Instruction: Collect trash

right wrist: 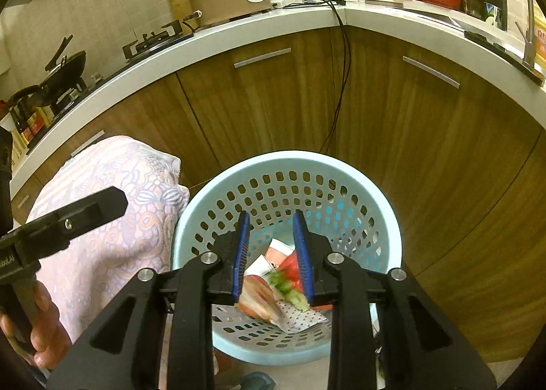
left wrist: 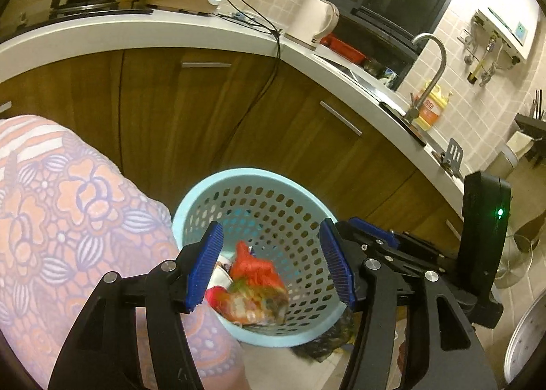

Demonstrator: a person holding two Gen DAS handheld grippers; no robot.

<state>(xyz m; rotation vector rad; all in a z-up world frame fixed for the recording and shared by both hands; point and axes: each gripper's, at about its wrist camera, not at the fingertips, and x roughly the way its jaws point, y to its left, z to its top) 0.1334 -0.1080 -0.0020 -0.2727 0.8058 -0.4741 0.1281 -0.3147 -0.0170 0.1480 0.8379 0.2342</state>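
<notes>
Both grippers (left wrist: 271, 263) (right wrist: 273, 257) apart over basket (left wrist: 191, 205)

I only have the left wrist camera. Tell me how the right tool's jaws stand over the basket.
Observer: The right tool hangs over the blue basket with its jaws narrowly apart. The blurred green scraps between them look loose, not gripped.
Operator: Report what lies deeper in the basket.
Observer: A white dotted sheet lies on the bottom, under the wrappers.
Operator: Now check the far end of the stove.
Observer: A black wok sits there, beyond the burner that you can see.
</notes>
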